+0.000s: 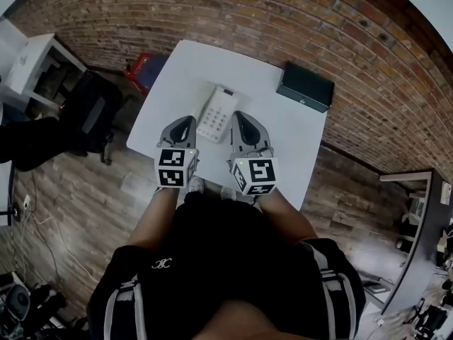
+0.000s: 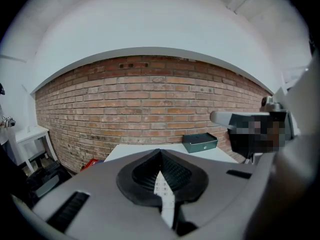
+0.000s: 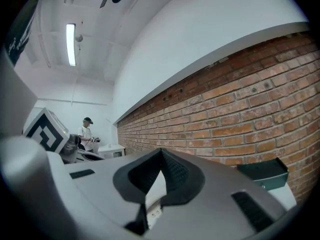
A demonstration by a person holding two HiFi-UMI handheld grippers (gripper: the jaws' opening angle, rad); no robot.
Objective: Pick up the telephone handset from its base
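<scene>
I am at the approach. The white telephone [image 1: 217, 114] lies on the table [image 1: 297, 140], its handset seemingly not yet lifted from the base, just ahead of and between my tongs. My left gripper [image 1: 187, 121] and right gripper [image 1: 238, 117] are both closed and empty. Next I must spread one gripper's jaws and straddle the handset.

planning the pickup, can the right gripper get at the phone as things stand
Probably yes: the right gripper sits close beside the telephone, nothing on the table lies between them, and the green box is off at the far corner. Its jaws are shut, so they would need opening first.
</scene>
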